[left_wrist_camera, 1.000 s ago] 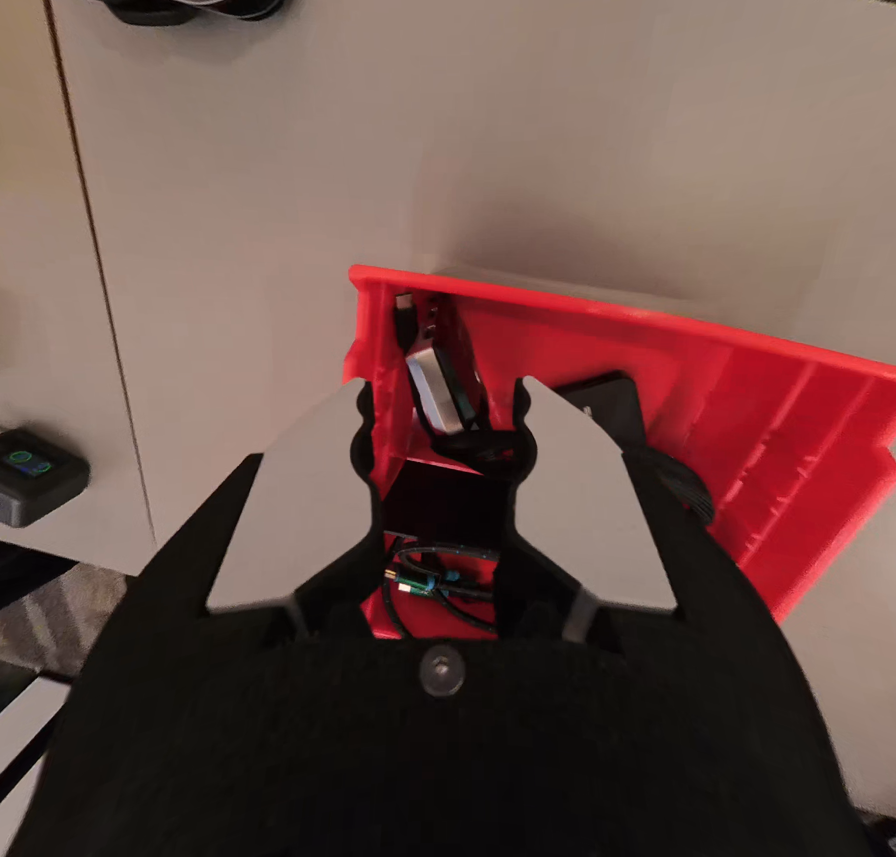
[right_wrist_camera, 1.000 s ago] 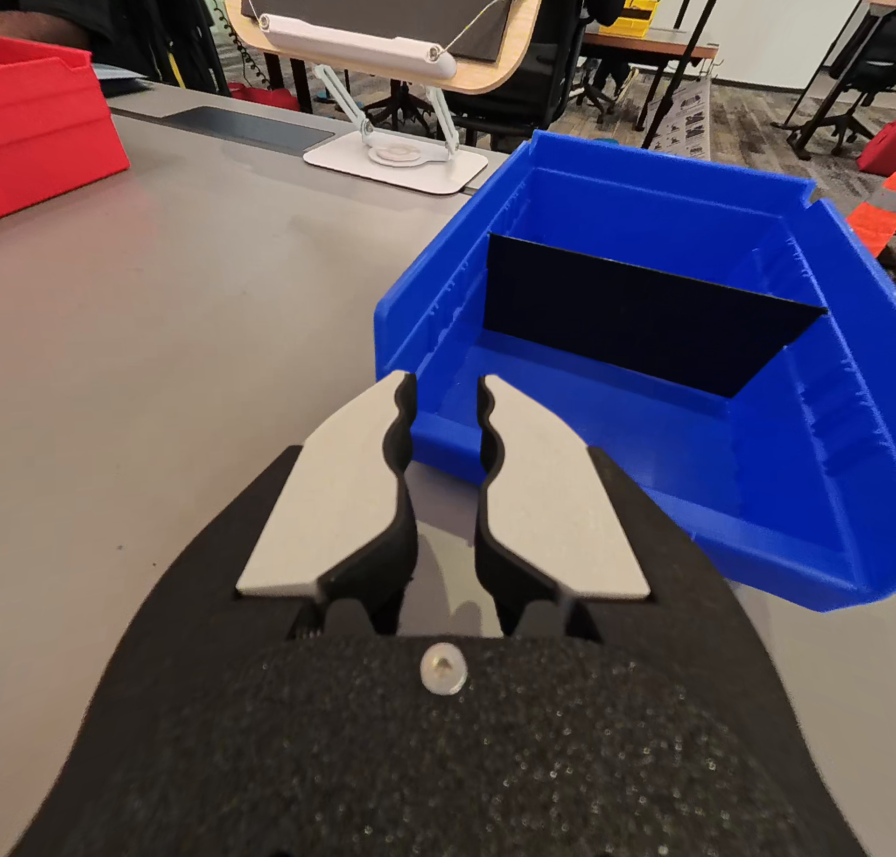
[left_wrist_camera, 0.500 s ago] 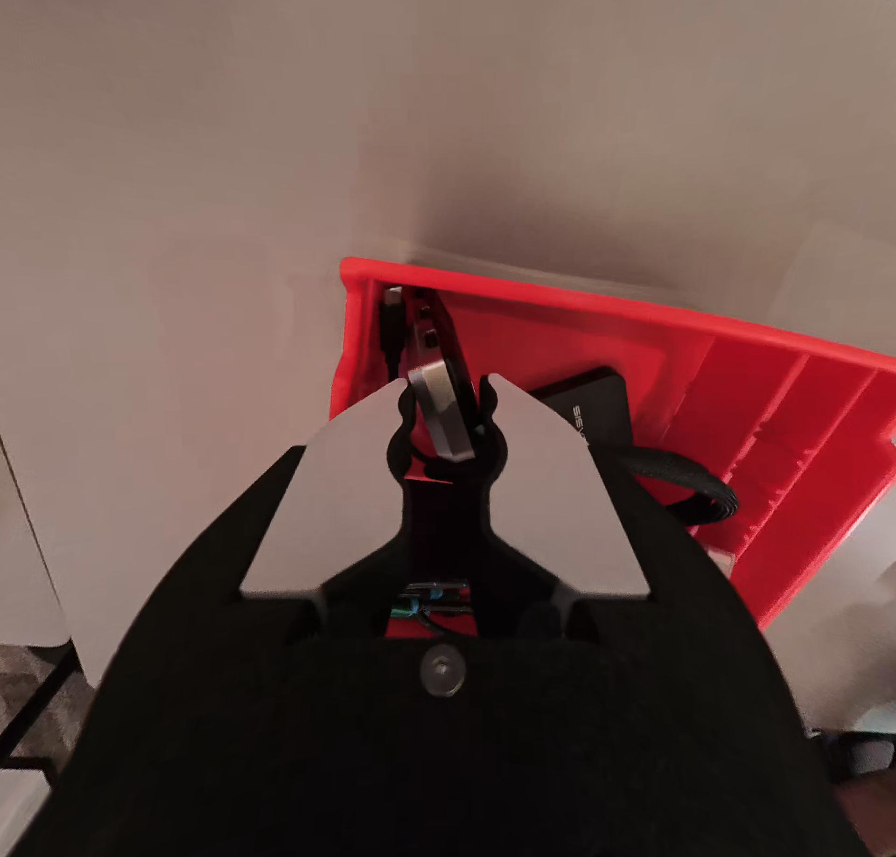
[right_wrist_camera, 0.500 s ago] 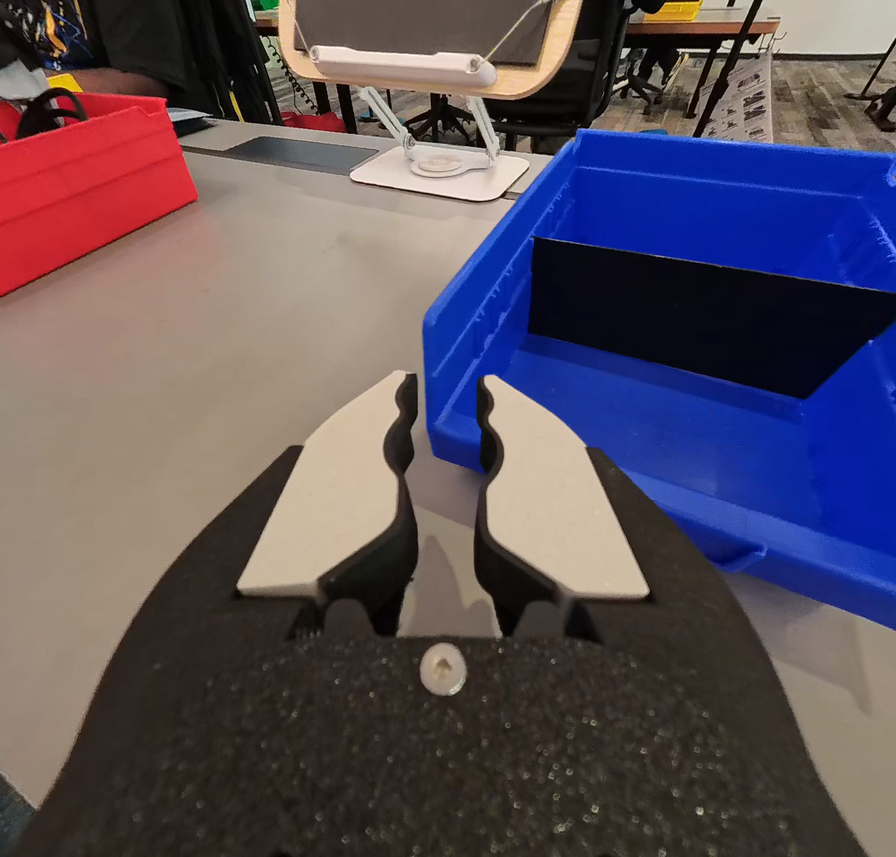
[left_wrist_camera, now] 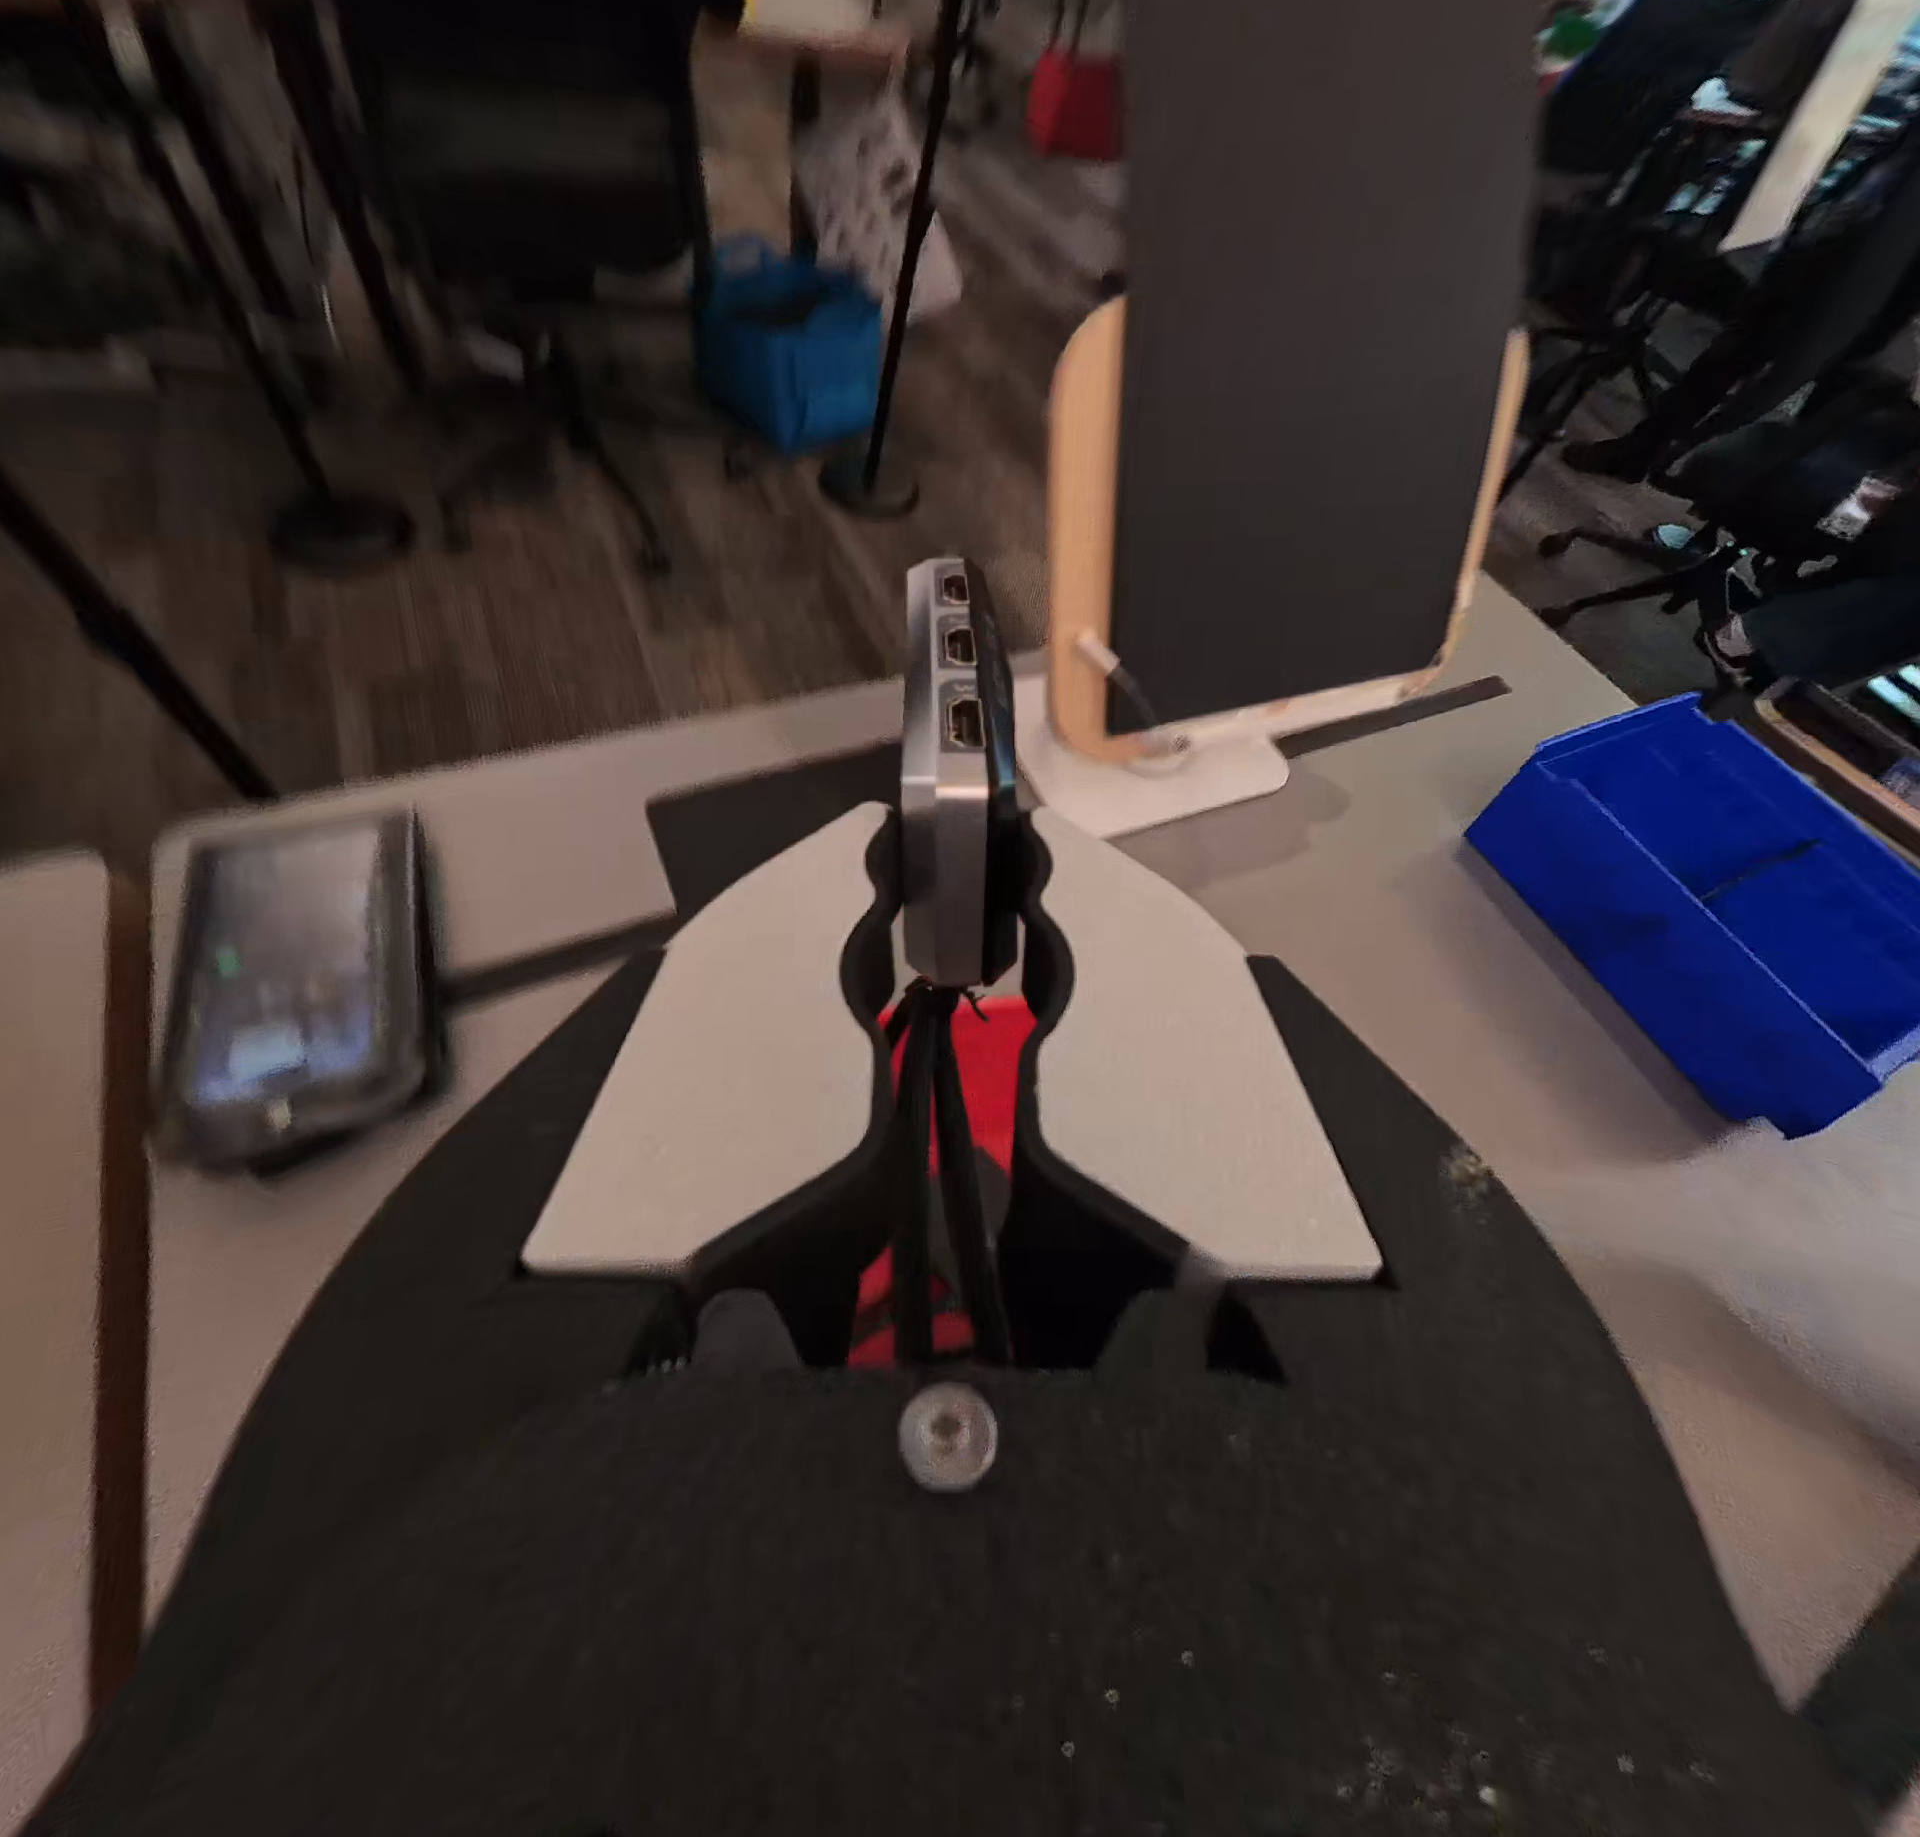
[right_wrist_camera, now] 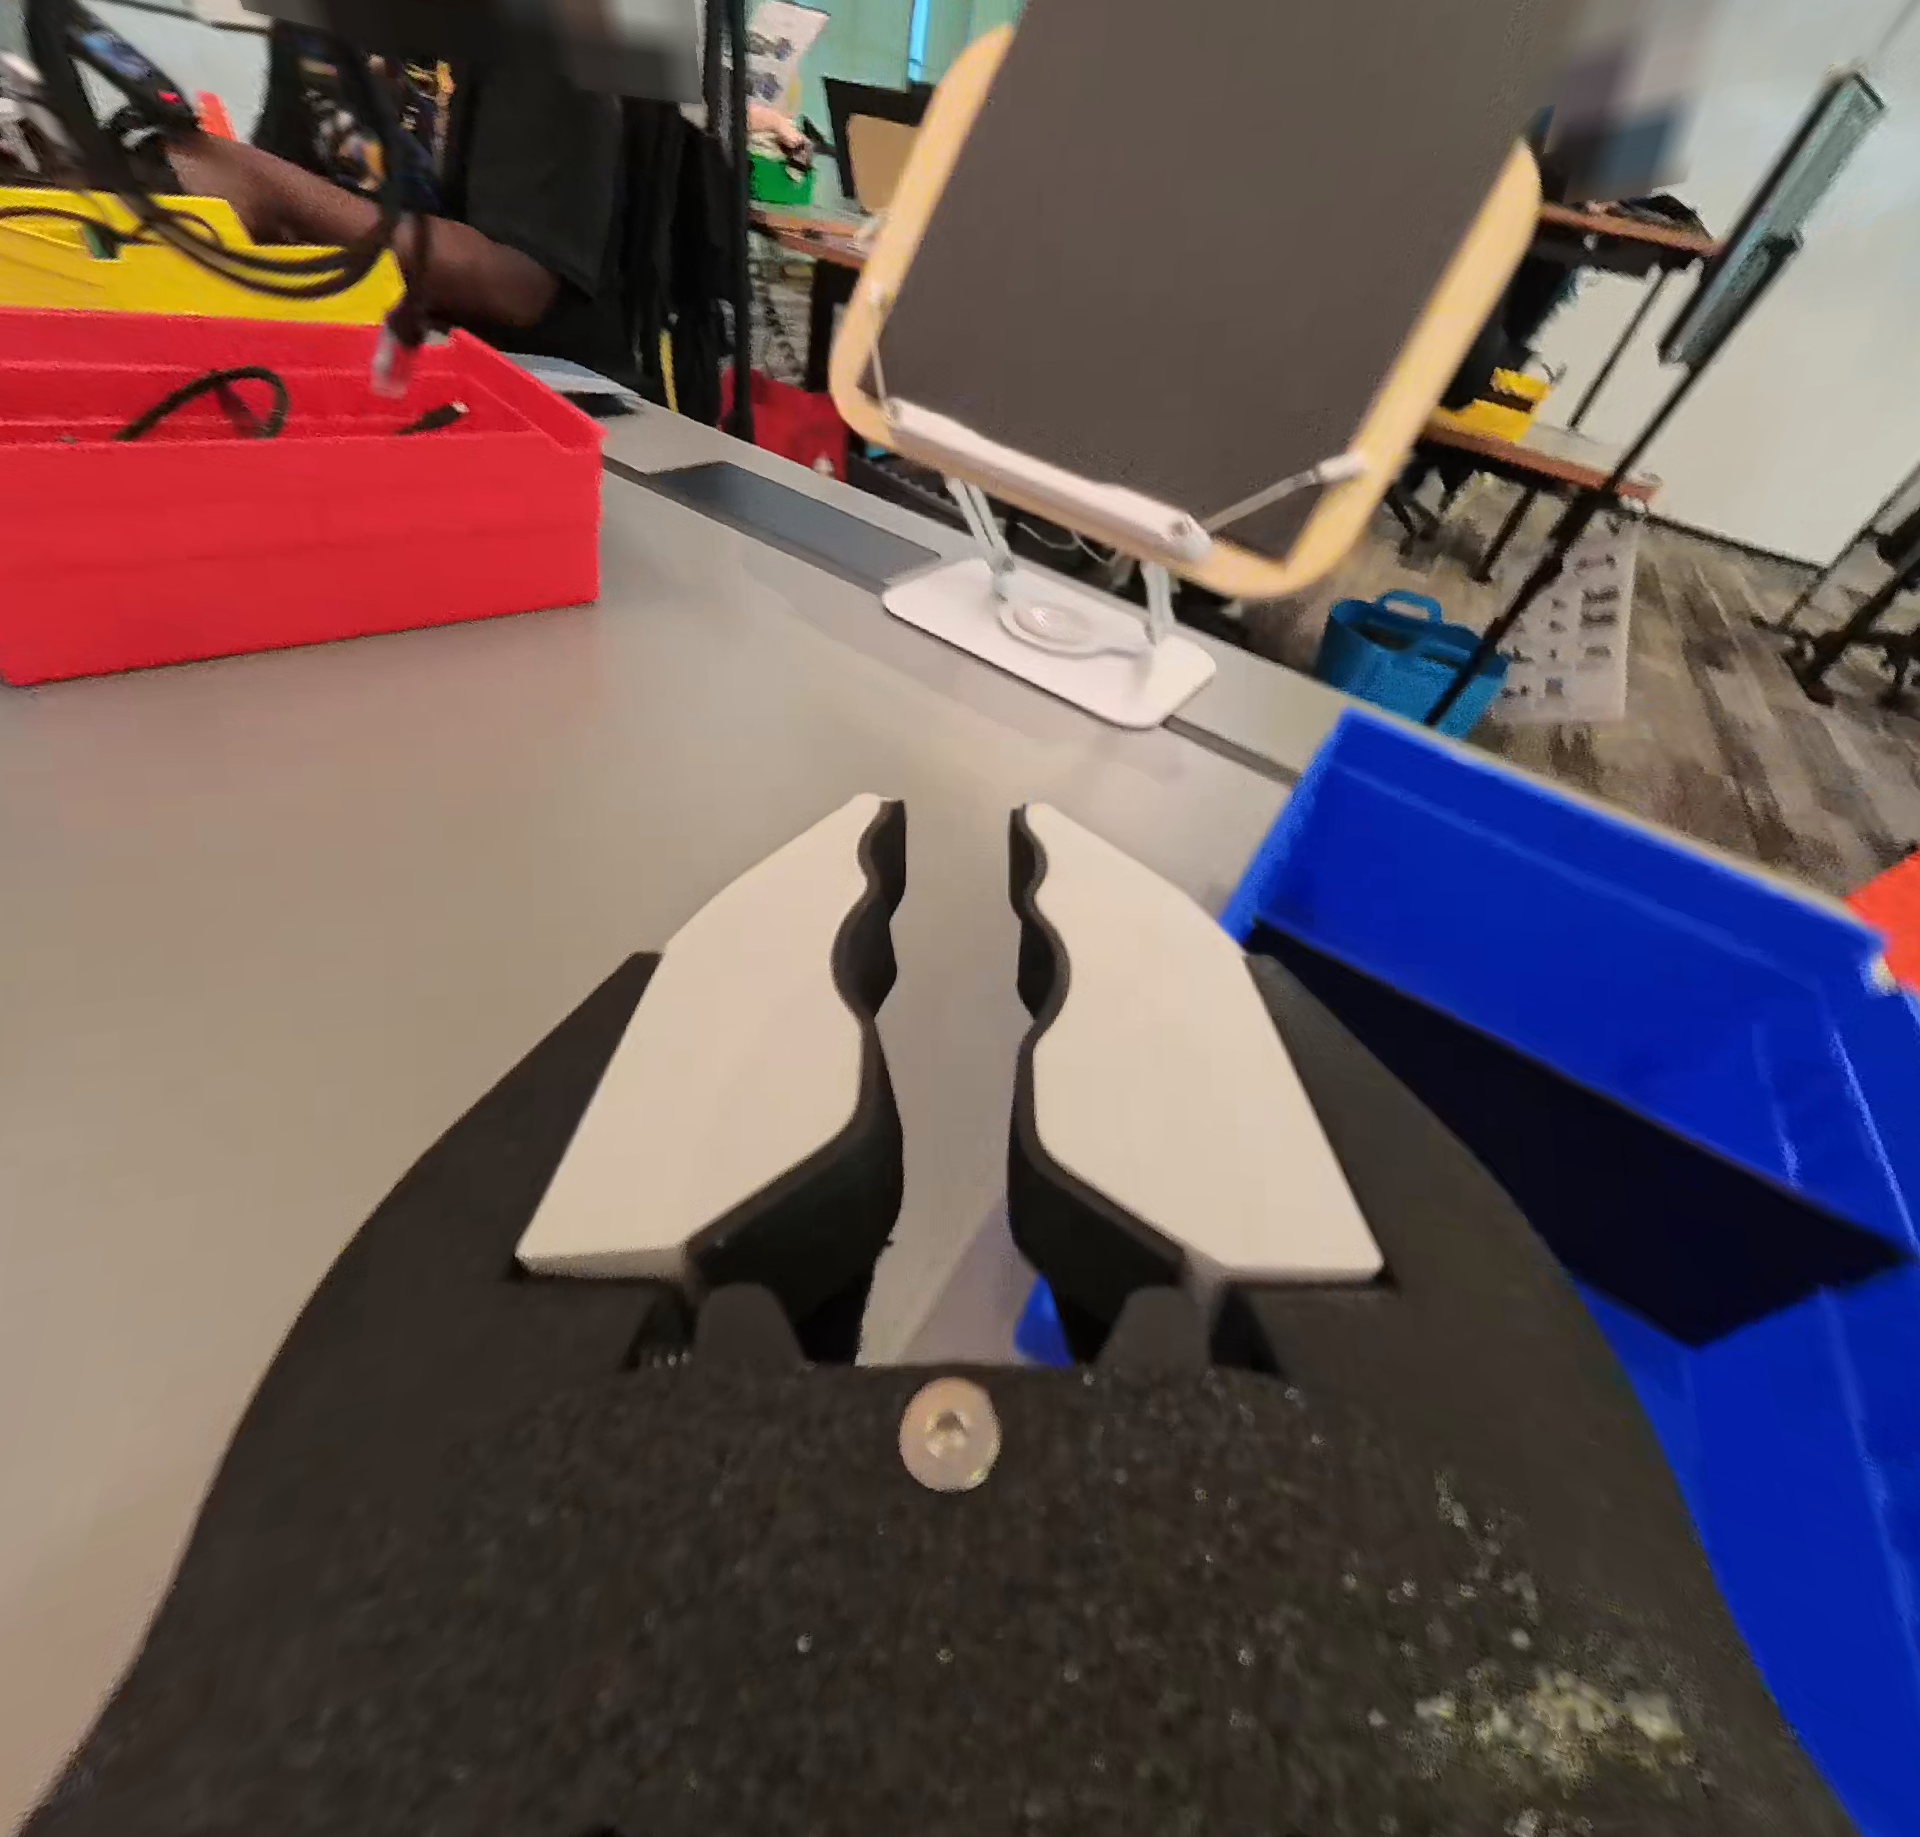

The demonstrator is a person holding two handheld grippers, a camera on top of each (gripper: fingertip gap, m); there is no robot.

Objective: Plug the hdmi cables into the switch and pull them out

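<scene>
My left gripper (left_wrist_camera: pixel 961 831) is shut on the grey HDMI switch (left_wrist_camera: pixel 951 748). It holds the switch on edge above the table, with three empty ports facing up and toward the camera. Black cords (left_wrist_camera: pixel 940 1164) hang from the switch's lower end between the fingers, over a bit of the red bin (left_wrist_camera: pixel 992 1049) below. My right gripper (right_wrist_camera: pixel 958 816) is empty, its fingers a narrow gap apart, above the grey table (right_wrist_camera: pixel 416 852). In the right wrist view the red bin (right_wrist_camera: pixel 291 540) stands far left with black cables (right_wrist_camera: pixel 208 400) in it.
A blue bin (right_wrist_camera: pixel 1558 1008) with a black divider sits just right of my right gripper and also shows in the left wrist view (left_wrist_camera: pixel 1714 935). A dark board on a white stand (right_wrist_camera: pixel 1174 260) is at the table's back. A phone (left_wrist_camera: pixel 291 987) lies left. A person's arm (right_wrist_camera: pixel 436 260) holds cables over a yellow bin (right_wrist_camera: pixel 187 270).
My left gripper closed on the switch in the red bin, lifted it out and tipped up to face across the table. My right gripper swung left, away from the blue bin.
</scene>
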